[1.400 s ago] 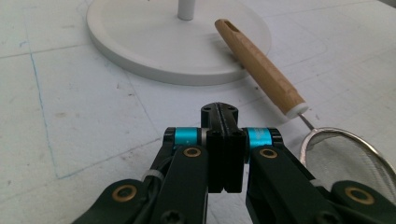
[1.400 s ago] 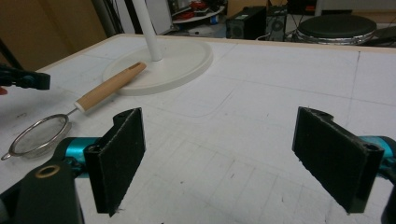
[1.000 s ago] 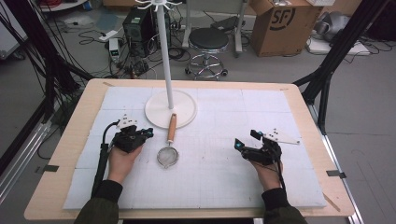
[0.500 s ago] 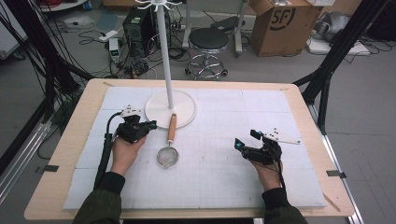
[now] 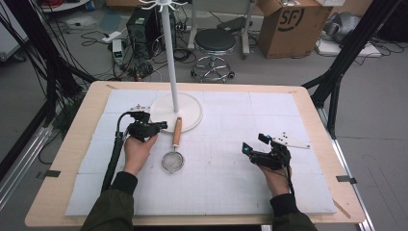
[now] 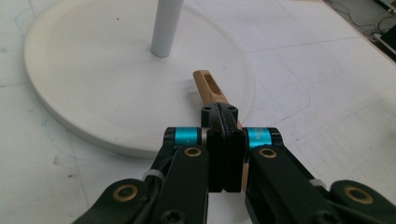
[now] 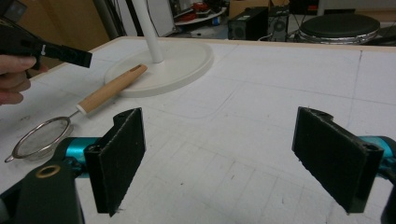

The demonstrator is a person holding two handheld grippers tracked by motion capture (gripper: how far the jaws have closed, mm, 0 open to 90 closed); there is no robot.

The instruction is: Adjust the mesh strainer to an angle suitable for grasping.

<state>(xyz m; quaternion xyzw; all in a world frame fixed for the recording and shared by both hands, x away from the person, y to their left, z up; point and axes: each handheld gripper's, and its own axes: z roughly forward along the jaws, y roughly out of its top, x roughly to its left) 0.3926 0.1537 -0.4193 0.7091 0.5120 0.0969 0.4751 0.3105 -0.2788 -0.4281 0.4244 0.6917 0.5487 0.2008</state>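
Left gripper (image 6: 219, 116) jaws pressed together, nothing between the pads. In the left gripper view the closed tips sit over the wooden handle (image 6: 212, 88) of the strainer (image 5: 173, 153); the handle's slotted end pokes out just beyond the tips, and a strip of wood shows beside the right jaw. Whether the tips touch the handle cannot be told. From the high view the left gripper (image 5: 161, 126) points toward the handle from its left, tips just beside the handle's upper part.

Right gripper (image 7: 219, 163) jaws wide apart, empty, only the white mat (image 7: 261, 107) between them. In the high view the right gripper (image 5: 248, 149) sits on the right side of the table, well apart from the strainer.

Strainer lies flat on the mat, mesh bowl (image 5: 172, 161) toward the person, handle pointing away. Handle end rests on the rim of the round white stand base (image 5: 192, 108). White pole (image 5: 169, 57) rises upright from that base. Mat covers the wooden table (image 5: 72, 159).
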